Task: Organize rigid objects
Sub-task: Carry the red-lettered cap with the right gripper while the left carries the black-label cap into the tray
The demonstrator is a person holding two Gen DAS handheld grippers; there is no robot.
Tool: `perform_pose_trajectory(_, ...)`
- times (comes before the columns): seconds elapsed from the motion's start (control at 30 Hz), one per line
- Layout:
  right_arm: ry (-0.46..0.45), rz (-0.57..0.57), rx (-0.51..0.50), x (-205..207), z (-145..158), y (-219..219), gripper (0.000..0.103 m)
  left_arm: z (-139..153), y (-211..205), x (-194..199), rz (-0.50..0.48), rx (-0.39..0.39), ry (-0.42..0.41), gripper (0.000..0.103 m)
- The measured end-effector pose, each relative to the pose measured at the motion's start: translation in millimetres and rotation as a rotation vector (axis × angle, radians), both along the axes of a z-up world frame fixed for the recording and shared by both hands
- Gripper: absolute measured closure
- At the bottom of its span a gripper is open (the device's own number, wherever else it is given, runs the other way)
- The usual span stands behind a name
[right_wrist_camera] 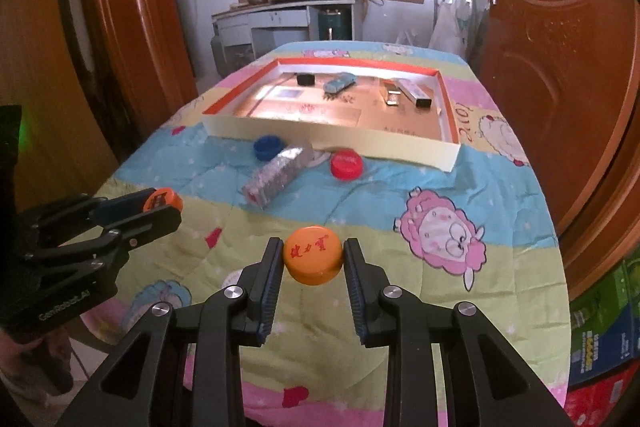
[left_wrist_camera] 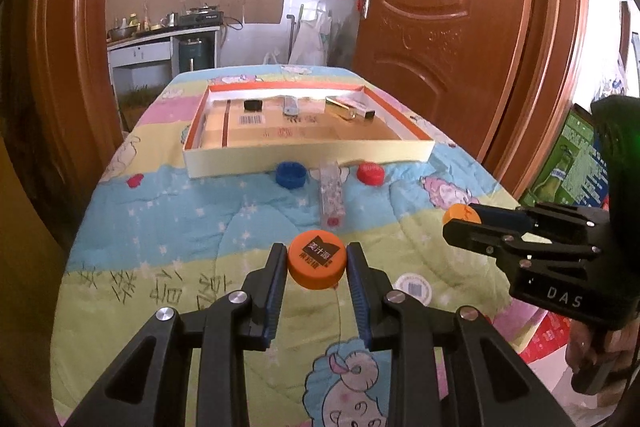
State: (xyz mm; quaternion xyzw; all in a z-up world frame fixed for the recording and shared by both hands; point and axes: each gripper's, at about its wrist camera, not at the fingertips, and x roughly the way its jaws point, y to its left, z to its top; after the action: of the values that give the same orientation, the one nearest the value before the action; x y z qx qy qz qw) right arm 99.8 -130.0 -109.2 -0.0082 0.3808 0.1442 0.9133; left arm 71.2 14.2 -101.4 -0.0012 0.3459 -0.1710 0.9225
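The left tool [left_wrist_camera: 317, 263] is clamped on an orange bottle cap with a black label [left_wrist_camera: 317, 259] at lower centre; the right tool [right_wrist_camera: 308, 261] grips a plain orange cap [right_wrist_camera: 313, 259] likewise — both above the cartoon quilt [left_wrist_camera: 168, 227]. Mid-frame lie a blue cap [left_wrist_camera: 291, 174], a red cap [left_wrist_camera: 370, 172] and a clear case [left_wrist_camera: 330, 193] (before the open box [left_wrist_camera: 308, 157]).

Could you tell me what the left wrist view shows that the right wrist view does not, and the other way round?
Only the left wrist view shows the black label on the cap in the left gripper, and a barcode sticker on the quilt.

Only the right wrist view shows the red writing on the cap in the right gripper, and a gas cylinder by the counter.

Both show the tray, the blue cap, the red cap, the clear case, and each gripper shut on an orange cap.
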Motion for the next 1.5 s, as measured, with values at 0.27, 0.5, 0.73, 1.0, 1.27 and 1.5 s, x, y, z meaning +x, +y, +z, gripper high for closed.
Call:
perform_pose_trajectory(0.27, -0.014, -0.019, 0.042, 15.9, 11.0, -2.4, 0.072, 12.3, 2.8, 20.7, 0.024, -0.005, -0.016, 0.072)
perform_pose_trajectory(0.5, -0.007, -0.039, 0.08, 37.2, 16.0, -8.3, 0.072, 16.8, 6.8, 45.3, 0.036, -0.026, -0.011, 0.072)
perform_pose_trajectory(0.73, 0.006, -0.047, 0.068, 61.2, 11.9, -8.6, 0.072, 13.2, 6.4, 72.8, 0.054, -0.017, 0.016, 0.072)
perform_pose_trajectory(1.0, 0.013, -0.049, 0.076, 87.9, 13.1, -11.9, 0.072, 13.5, 5.1, 100.1, 0.075, -0.015, 0.034, 0.072)
perform_pose_trajectory(1.27, 0.014, -0.049, 0.086, 106.8, 18.5, -14.5, 0.072, 20.8, 4.5, 121.2, 0.088, -0.018, 0.035, 0.072)
perform_pose_trajectory(1.5, 0.016, -0.054, 0.093, 118.7, 24.8, -18.4, 0.072, 26.9, 2.1, 134.3, 0.093, -0.018, 0.038, 0.072)
